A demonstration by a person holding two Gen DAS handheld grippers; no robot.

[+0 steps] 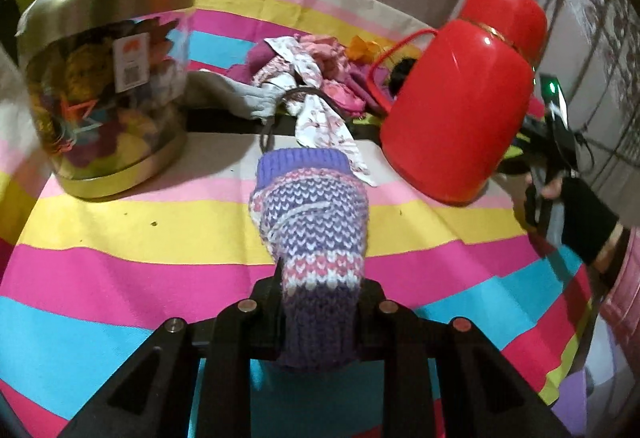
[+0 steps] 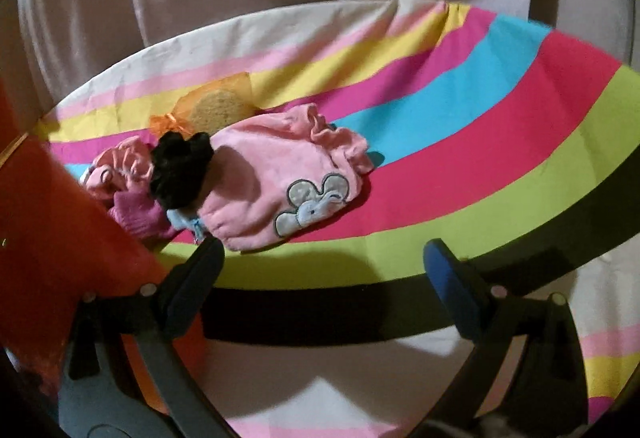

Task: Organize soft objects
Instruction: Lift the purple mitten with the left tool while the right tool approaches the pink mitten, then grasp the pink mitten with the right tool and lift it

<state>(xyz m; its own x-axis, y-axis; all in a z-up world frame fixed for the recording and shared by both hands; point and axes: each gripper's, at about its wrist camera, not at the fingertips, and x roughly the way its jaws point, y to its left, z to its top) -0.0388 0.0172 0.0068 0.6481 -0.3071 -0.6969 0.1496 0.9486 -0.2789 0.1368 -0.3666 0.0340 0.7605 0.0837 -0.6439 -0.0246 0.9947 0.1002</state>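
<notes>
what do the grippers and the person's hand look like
The left gripper is black, angular, with round silver bolts. The right gripper has dark grey arms, silver bolts and blue pads. The right hand wears a black fingerless glove.

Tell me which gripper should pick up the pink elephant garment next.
Right. The right gripper is open and empty, just short of the pink elephant garment. The left gripper is shut on the purple knit mitten.
</notes>
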